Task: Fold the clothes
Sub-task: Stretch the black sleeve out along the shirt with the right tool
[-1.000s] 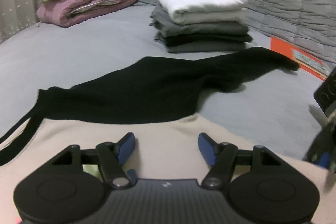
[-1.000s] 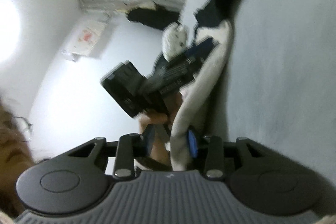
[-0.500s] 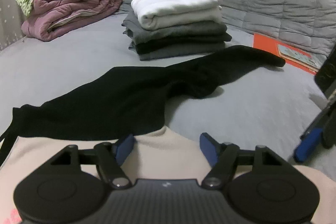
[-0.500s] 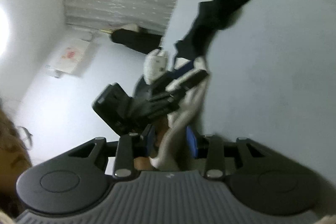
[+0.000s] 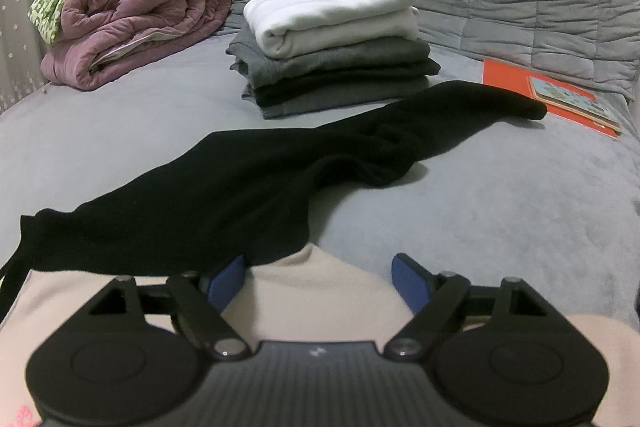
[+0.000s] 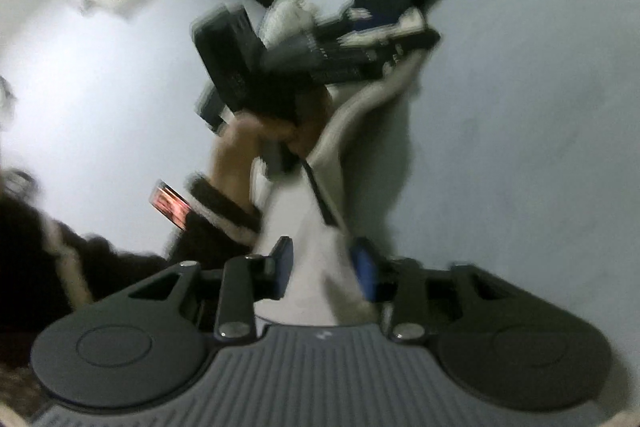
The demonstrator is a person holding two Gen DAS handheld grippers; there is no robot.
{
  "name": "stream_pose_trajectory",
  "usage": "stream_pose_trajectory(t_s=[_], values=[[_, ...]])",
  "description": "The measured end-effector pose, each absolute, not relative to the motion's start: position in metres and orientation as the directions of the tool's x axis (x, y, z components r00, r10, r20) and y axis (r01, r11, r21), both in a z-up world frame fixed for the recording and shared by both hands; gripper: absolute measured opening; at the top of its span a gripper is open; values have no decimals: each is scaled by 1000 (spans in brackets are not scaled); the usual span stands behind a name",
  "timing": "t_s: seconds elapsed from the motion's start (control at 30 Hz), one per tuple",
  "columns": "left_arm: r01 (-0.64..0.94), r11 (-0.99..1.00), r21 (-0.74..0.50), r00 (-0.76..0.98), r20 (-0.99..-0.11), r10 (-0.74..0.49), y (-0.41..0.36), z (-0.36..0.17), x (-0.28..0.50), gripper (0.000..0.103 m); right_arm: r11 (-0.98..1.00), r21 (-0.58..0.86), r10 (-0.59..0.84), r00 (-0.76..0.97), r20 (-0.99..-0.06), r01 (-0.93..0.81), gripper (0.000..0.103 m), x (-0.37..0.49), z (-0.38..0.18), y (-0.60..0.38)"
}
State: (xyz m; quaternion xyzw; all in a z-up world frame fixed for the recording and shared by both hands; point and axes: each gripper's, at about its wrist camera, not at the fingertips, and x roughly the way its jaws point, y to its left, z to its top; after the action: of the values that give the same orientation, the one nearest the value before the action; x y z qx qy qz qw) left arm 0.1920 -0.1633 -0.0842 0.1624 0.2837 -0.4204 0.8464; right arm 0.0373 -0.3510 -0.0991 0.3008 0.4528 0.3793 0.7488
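Hovering with jaws spread wide, the left gripper [image 5: 318,261] has just been opening; the cream garment [image 5: 316,303] lies directly under and between its pads, which do not press on it. That garment lies on the bed [image 5: 480,207] well nearer than the folded stack [image 5: 336,67], with the black garment [image 5: 248,195] stretched crosswise between the two, its far end just right of the stack. The right gripper [image 6: 324,263] has just been closing and seems clenched on a cream edge running lengthwise away towards the left gripper. Judging by this, the left is nearer any fresh hold.
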Motion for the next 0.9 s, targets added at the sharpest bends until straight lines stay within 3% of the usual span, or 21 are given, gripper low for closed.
stream_pose_trajectory(t_s=[0.07,0.17,0.27,0.33,0.5,0.53,0.57,0.77,0.9], values=[[804,593,35,485,-616,-621,-163,-84,192,83,538,801,836,286,-468,-262,8,37,-98,-353],[804,594,33,484,-617,-621,-163,-84,193,84,449,866,880,281,-384,-220,8,29,-91,-370],[804,594,38,486,-618,-618,-164,-85,192,84,543,821,832,248,-496,-179,5,24,-100,-372],[804,593,34,483,-618,-620,-163,-84,193,84,545,825,830,231,-507,-147,3,25,-110,-373],[808,589,25,475,-618,-627,-162,-82,193,84,591,776,797,311,-518,-219,24,27,-90,-384],[809,587,25,475,-616,-629,-162,-81,193,84,615,756,776,346,-528,-224,38,30,-84,-390],[811,585,24,474,-613,-632,-161,-80,193,84,646,731,745,390,-541,-221,47,32,-77,-397],[807,590,20,497,-562,-661,-161,-74,191,84,853,520,406,680,-611,-42,48,51,-51,-452],[814,581,1,490,-539,-685,-163,-72,190,84,914,372,126,759,-639,161,48,65,-46,-496]])
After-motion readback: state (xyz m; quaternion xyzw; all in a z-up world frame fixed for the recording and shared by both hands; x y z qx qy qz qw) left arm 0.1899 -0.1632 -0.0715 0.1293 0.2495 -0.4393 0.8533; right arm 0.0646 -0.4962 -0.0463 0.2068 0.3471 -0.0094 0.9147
